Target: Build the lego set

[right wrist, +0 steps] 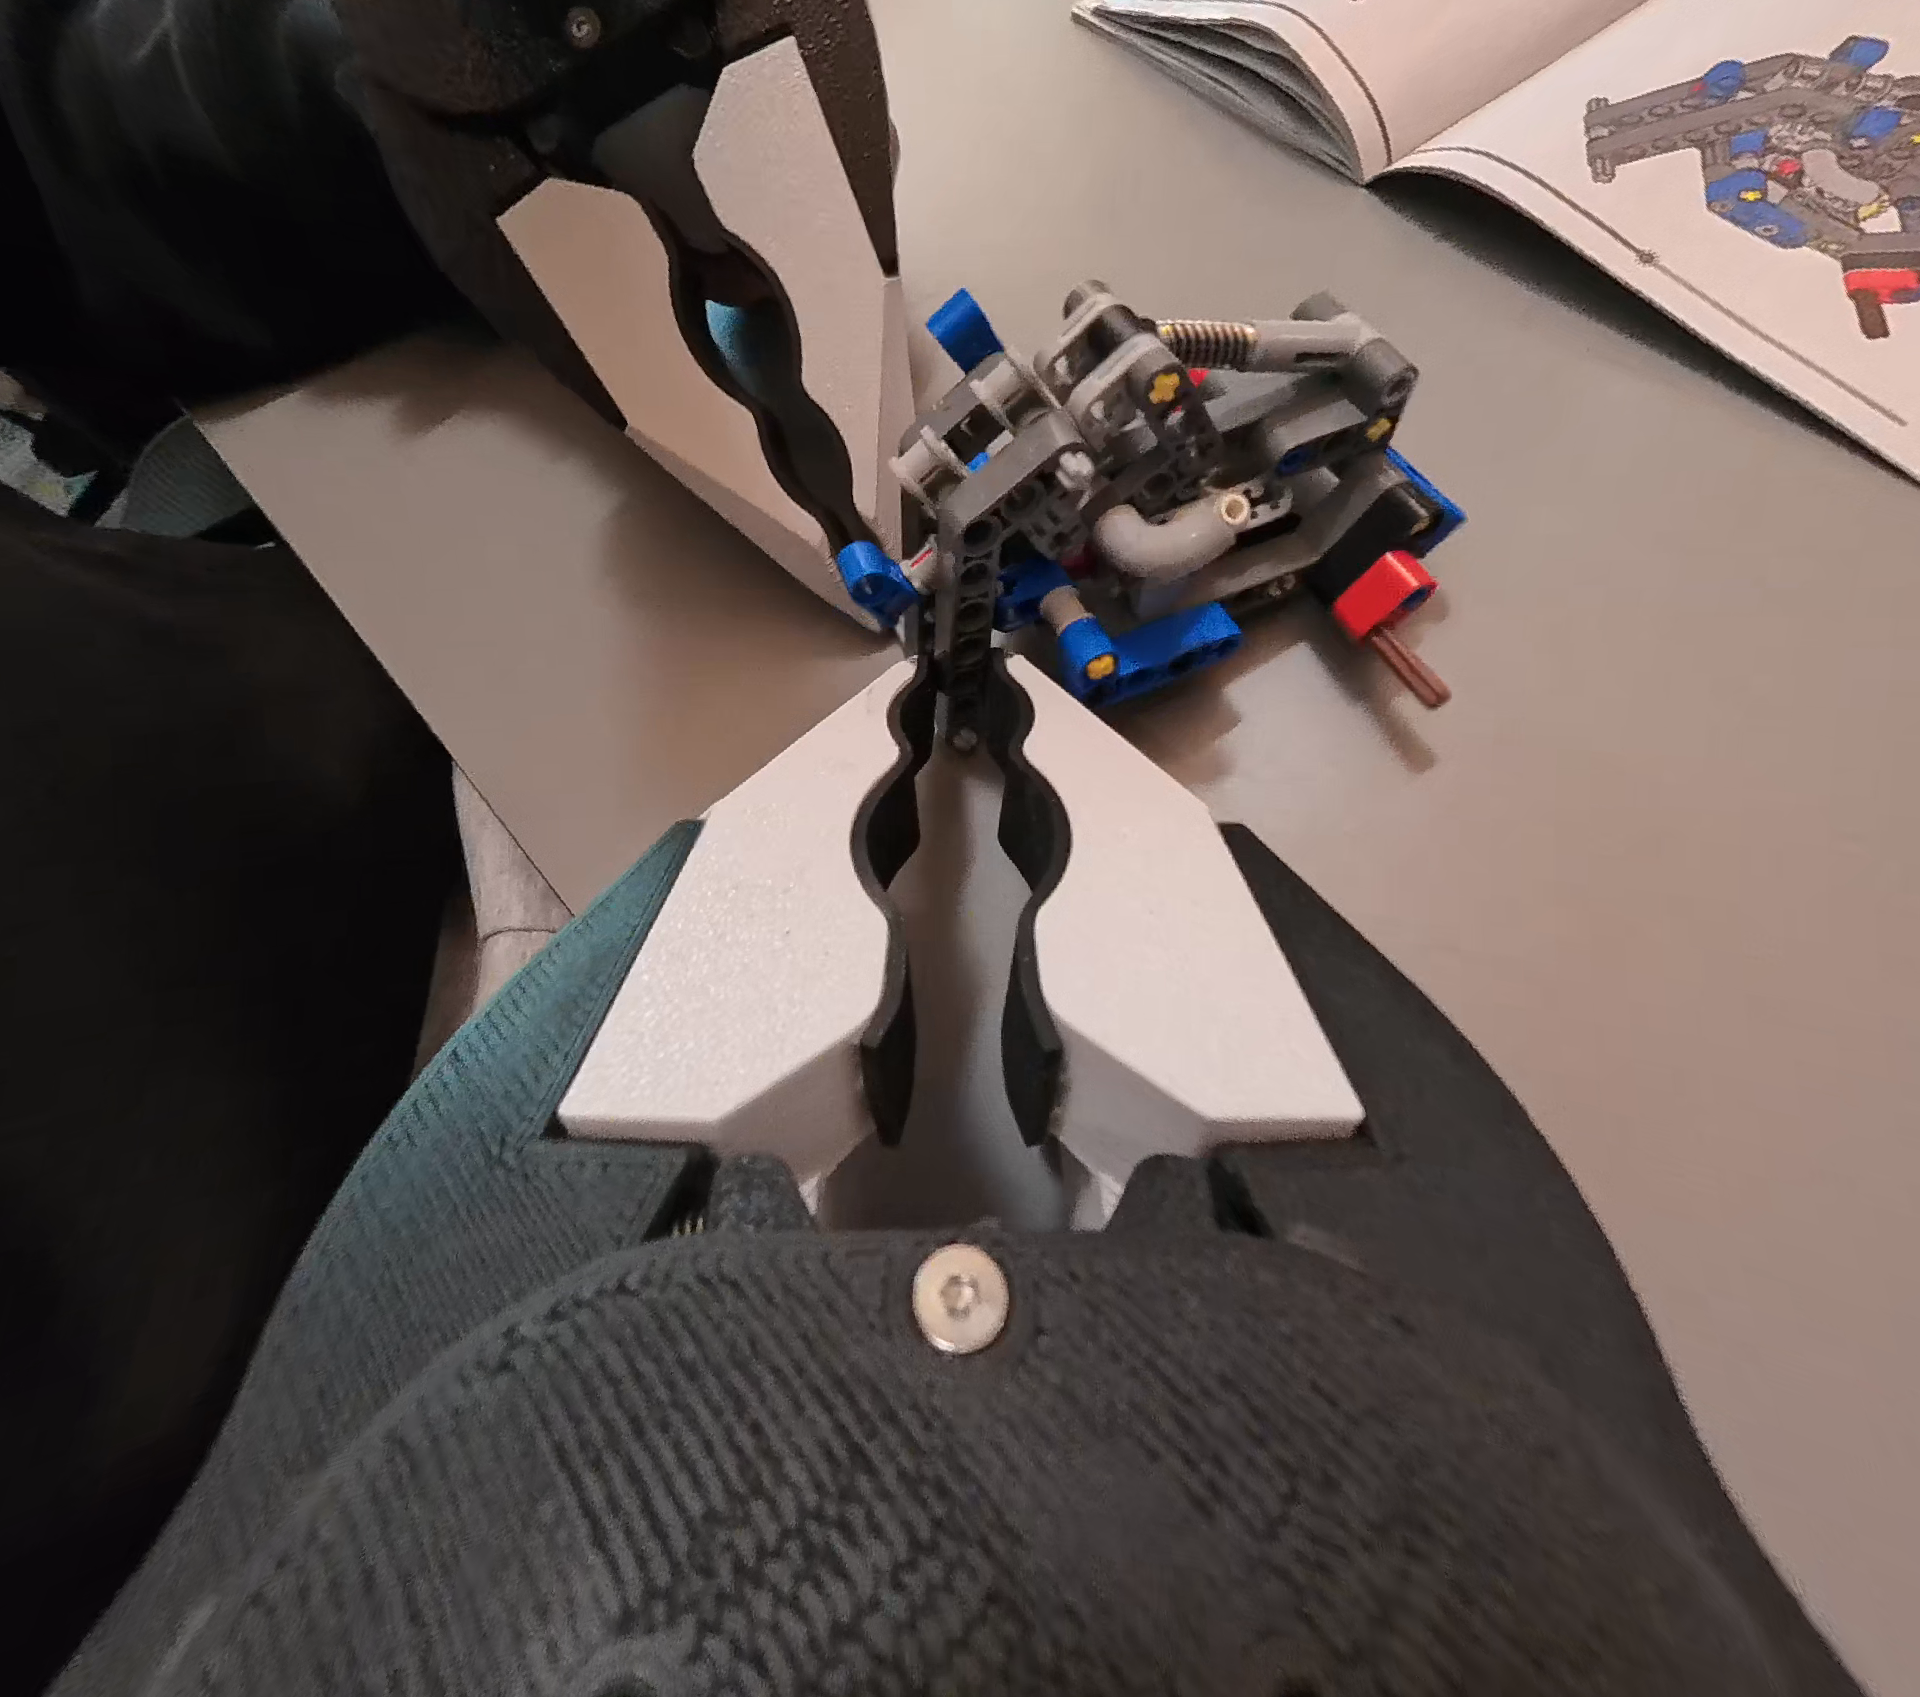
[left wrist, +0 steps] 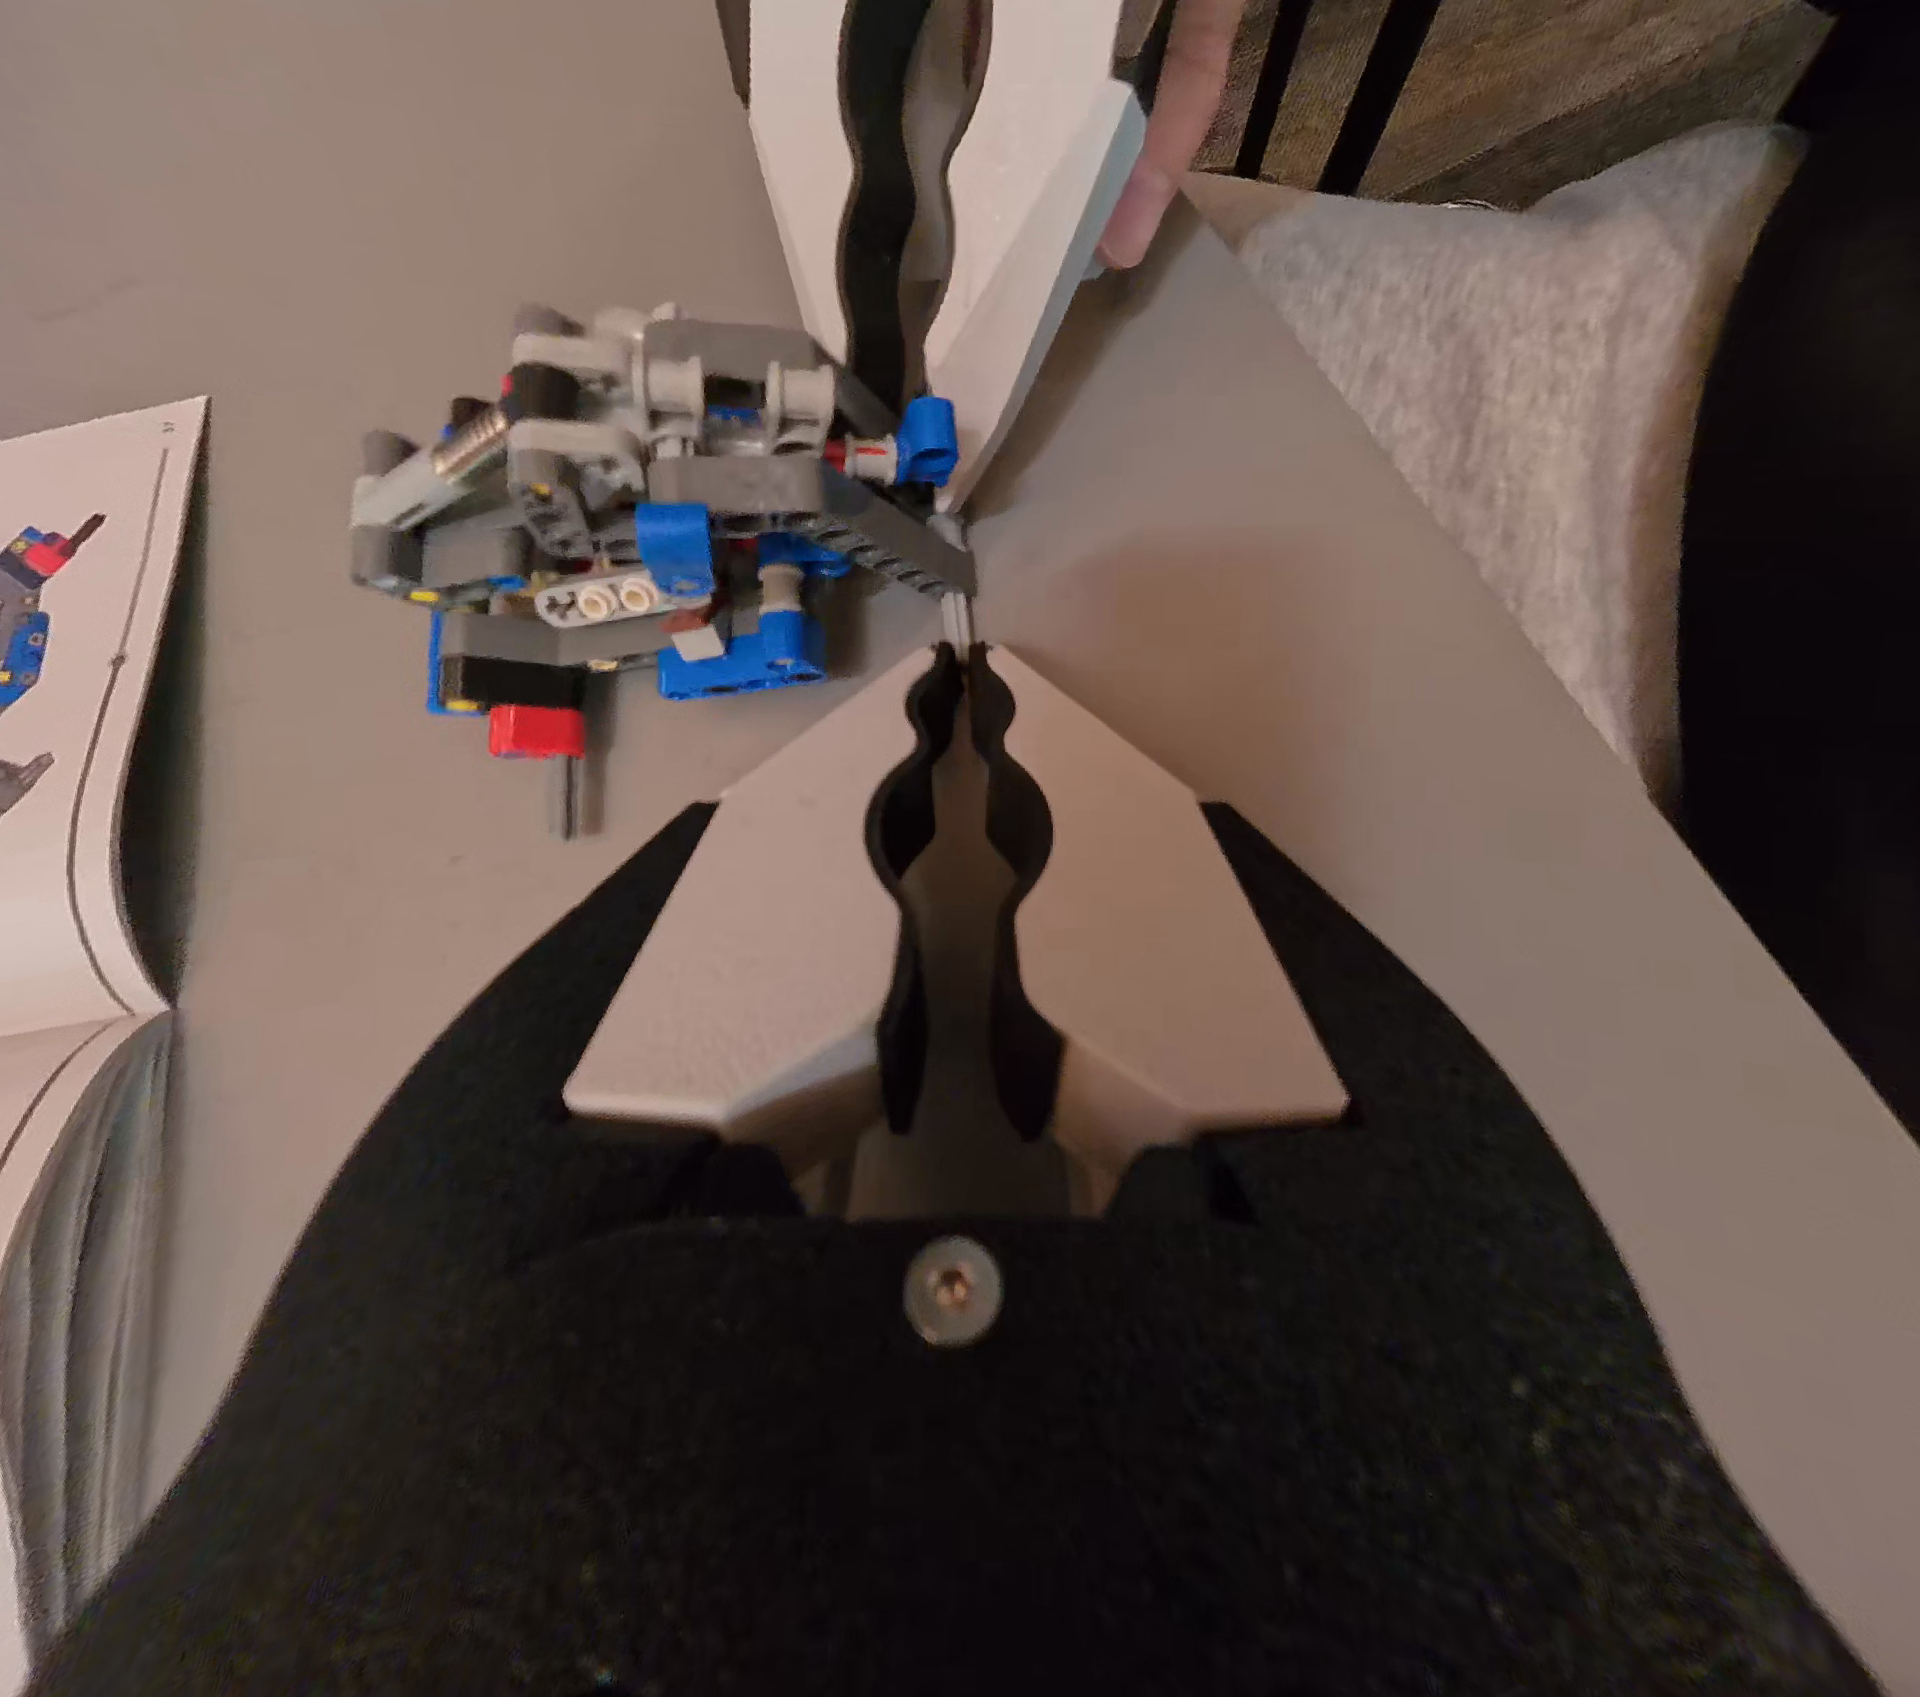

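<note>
A grey, blue and black brick model [right wrist: 1195,463] lies on the grey table [right wrist: 1558,868]. My right gripper [right wrist: 961,691] is shut on the end of the model's dark grey holed beam [right wrist: 971,598], with both pads against its sides. My left gripper [left wrist: 958,660] has its fingers together. Its tips sit just short of that beam's end [left wrist: 914,551], where a thin light grey piece [left wrist: 954,608] sticks out. In the right wrist view the left gripper [right wrist: 864,551] comes in from the upper left beside a small blue connector [right wrist: 871,577]. The right gripper's finger [left wrist: 1039,245] comes down from the top of the left wrist view.
An open instruction booklet [right wrist: 1558,89] lies beyond the model and also shows in the left wrist view [left wrist: 83,712]. A red piece [right wrist: 1382,593] on a brown axle sticks out of the model's side. The table edge [right wrist: 395,671] runs close on the left. A hand [left wrist: 1174,89] holds the right gripper. My left and right fingertips are right by each other.
</note>
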